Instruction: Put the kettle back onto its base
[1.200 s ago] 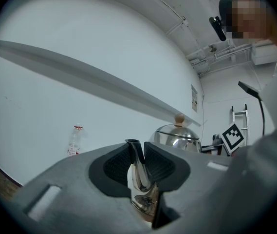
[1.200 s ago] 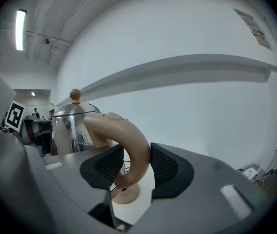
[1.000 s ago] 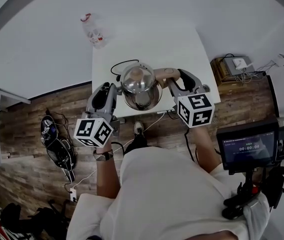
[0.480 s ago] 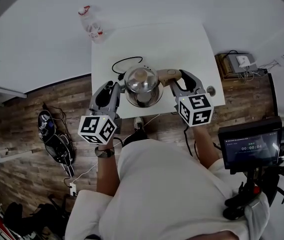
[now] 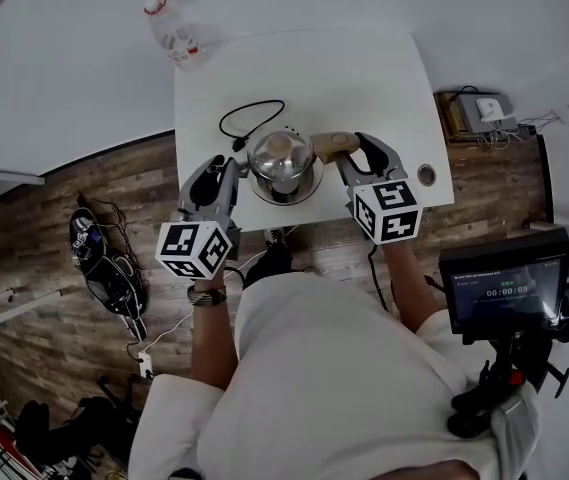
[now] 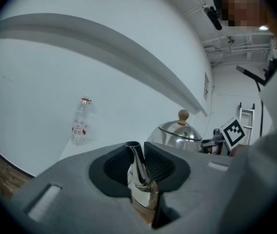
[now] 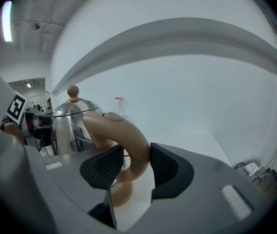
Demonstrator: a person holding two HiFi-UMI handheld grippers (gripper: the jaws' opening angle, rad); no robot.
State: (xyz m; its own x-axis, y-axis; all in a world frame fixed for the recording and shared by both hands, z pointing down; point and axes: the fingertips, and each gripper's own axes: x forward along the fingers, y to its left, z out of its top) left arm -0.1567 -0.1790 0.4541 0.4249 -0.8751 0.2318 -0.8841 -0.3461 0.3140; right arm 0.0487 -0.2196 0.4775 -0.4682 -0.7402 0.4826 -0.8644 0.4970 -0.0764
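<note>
Firmly closed on the spout (image 6: 137, 172), the left gripper (image 6: 138, 160) has its two ribbed pads pressed against the shiny metal from either side, so the jaws stand only part-way apart. The right gripper (image 7: 131, 165) is held wider, its pads clamped on the thick tan handle (image 7: 123, 140) where that curves down from the top of the kettle (image 7: 70, 126).

From the head view, the left gripper (image 5: 234, 168) comes in on one side of the kettle (image 5: 284, 163) and the right gripper (image 5: 349, 158) on the opposite side, at the handle (image 5: 332, 145). Each carries its marker cube (image 5: 192, 249) on the end nearer the person. The kettle is upright, lid on, with a round wooden knob (image 6: 182, 114) on top. It sits over the near edge of the white table (image 5: 364, 78).

Whether it rests on anything cannot be told, and the base itself cannot be made out beneath it.

Just beyond the kettle lies a looped black cord (image 5: 249, 118). Well beyond it, at the table's far corner on the left gripper's side, stands a clear plastic bottle (image 5: 169, 33) with a red cap. On the right gripper's side of the kettle, off the table, is a small lit screen (image 5: 504, 293) on a stand.
</note>
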